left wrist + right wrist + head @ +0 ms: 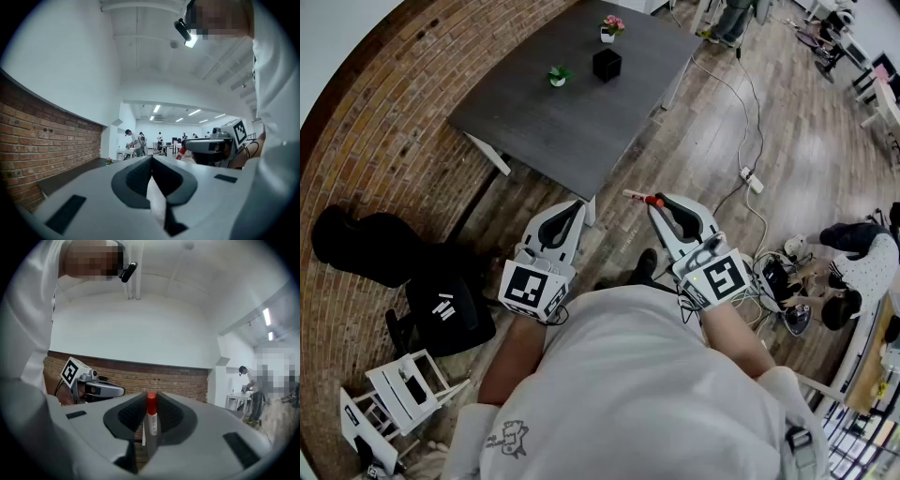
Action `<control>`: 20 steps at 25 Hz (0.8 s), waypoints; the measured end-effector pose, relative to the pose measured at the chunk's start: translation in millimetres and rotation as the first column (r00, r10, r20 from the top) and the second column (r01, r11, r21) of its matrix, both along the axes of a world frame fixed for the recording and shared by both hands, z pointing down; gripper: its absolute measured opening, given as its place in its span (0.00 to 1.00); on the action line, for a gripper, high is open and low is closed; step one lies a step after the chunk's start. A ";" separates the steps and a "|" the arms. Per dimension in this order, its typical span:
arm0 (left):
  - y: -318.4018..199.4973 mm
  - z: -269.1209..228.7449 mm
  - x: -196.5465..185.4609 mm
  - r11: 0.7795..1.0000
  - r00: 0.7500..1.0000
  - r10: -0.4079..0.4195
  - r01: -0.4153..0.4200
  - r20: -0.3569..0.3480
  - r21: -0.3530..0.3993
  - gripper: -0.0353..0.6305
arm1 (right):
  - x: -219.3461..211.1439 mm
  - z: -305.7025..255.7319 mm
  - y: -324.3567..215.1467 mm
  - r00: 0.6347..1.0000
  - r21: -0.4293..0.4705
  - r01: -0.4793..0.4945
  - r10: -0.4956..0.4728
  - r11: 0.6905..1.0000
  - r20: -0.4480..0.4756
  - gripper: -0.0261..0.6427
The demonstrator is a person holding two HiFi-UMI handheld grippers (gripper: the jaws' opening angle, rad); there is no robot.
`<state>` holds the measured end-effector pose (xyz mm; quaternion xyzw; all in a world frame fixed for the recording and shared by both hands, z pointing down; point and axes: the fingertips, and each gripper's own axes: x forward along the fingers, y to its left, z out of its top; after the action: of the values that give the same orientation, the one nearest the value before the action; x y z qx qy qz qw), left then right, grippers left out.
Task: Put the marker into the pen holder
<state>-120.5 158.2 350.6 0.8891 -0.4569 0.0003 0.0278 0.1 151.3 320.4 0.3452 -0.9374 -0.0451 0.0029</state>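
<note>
Off to the left of your left fingers, a black bag and a white stool sit on the wooden floor. Your left gripper has its fingers pressed together at the tips with nothing between them, as the left gripper view shows. Well ahead of both sets of fingertips stands the dark table. It carries a small green plant, the black pen holder just right of it, and a pot of pink flowers beyond the holder. Your right gripper has its fingers closed partway on the marker, clamping it near the tips. In the right gripper view the marker stands upright between the fingers, its red cap on top. In the head view its white barrel pokes out to the left of your right fingertips, toward the left gripper. The marker is well apart from the pen holder. To the right of your right fingers and a little ahead, a white power strip lies on the floor.
</note>
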 end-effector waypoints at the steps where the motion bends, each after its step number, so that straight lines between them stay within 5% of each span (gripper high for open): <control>1: -0.7 -0.1 0.2 1.000 1.000 -0.001 0.001 0.002 0.000 0.07 | 0.7 0.6 -1.0 1.000 -0.001 0.000 0.000 1.000 0.001 0.14; 20: -40.2 10.0 26.9 0.999 1.000 -0.020 0.021 0.019 -0.034 0.07 | 37.6 8.9 -42.0 1.000 -0.015 -0.001 0.001 1.000 0.019 0.14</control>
<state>-93.6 118.0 360.6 0.8837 -0.4661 0.0163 0.0388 37.7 109.3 329.3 0.3460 -0.9376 -0.0348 -0.0032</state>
